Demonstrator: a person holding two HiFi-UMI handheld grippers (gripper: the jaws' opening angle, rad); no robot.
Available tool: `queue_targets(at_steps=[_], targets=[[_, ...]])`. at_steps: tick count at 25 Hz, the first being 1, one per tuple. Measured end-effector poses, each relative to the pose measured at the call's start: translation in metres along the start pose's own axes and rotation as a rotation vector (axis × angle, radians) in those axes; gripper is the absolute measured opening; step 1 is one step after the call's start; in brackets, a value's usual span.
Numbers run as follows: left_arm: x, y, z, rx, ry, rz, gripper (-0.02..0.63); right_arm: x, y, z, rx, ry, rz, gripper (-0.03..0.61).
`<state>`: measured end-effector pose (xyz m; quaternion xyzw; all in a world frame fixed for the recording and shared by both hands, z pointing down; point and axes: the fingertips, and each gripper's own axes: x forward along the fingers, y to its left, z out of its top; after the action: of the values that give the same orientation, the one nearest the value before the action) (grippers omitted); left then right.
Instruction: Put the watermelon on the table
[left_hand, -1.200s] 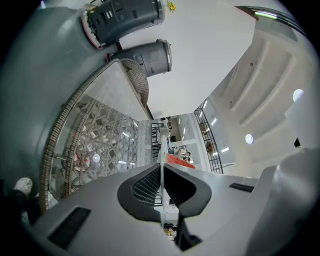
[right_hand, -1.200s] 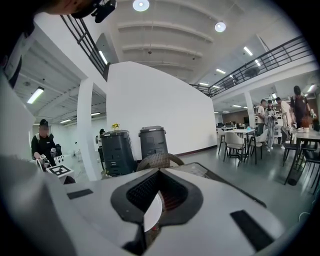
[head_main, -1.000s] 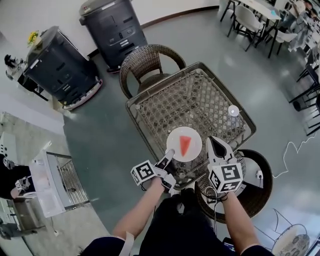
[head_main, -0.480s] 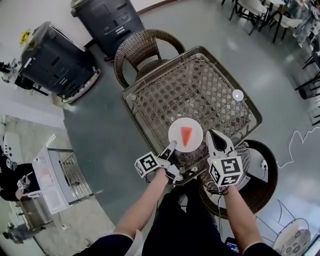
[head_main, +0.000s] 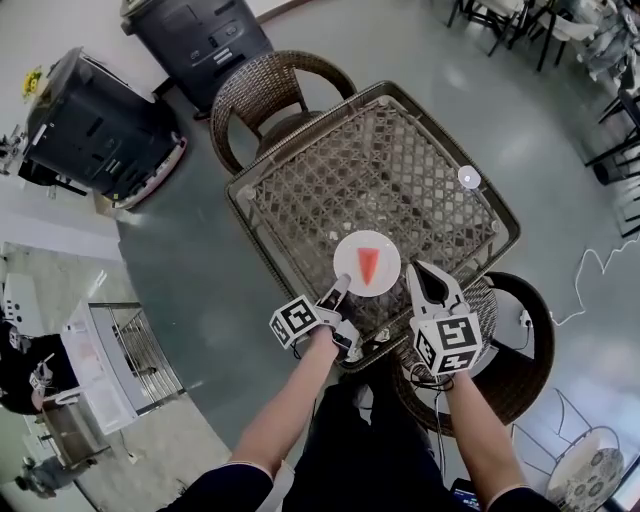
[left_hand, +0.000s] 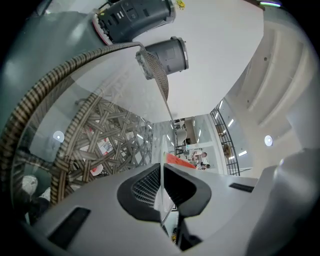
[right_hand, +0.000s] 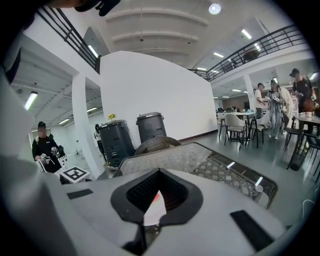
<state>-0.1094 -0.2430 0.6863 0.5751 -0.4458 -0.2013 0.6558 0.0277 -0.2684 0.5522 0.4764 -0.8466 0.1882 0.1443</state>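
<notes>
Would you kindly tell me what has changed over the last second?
The round white plate with the red watermelon wedge sank toward the glass-topped wicker table, carried by the left gripper; the right gripper came down alongside. Unchanged: left gripper shut on the plate's rim, right gripper open, wedge centred on the plate.

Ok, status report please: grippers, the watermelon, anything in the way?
Left gripper shut on plate rim; right gripper open beside it. Watermelon on plate, over table near edge; touchdown unclear. Only a small white disc, far off.
</notes>
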Motion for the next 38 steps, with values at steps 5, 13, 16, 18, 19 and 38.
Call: queue_targets(at_steps=[5,13,16,18,19,38], targets=[[0.007,0.007,-0.002,0.004,0.009,0.026,0.014,-0.002,-0.005,-0.005,0.011,0.007,-0.003,0.002],[0.013,0.013,-0.005,0.012,0.014,0.06,0.014,-0.003,-0.011,-0.009,0.021,0.011,-0.008,0.002],[0.014,0.014,-0.006,0.016,0.014,0.063,0.014,-0.003,-0.014,-0.008,0.023,0.008,-0.013,0.002],[0.014,0.014,-0.006,0.023,0.015,0.065,0.014,-0.003,-0.014,-0.007,0.024,0.007,-0.014,0.002],[0.015,0.014,-0.006,0.029,0.015,0.068,0.014,-0.003,-0.014,-0.007,0.025,0.006,-0.015,0.002],[0.015,0.024,-0.008,0.362,0.04,0.297,0.04,-0.011,-0.017,-0.012,0.041,0.007,-0.014,0.002]])
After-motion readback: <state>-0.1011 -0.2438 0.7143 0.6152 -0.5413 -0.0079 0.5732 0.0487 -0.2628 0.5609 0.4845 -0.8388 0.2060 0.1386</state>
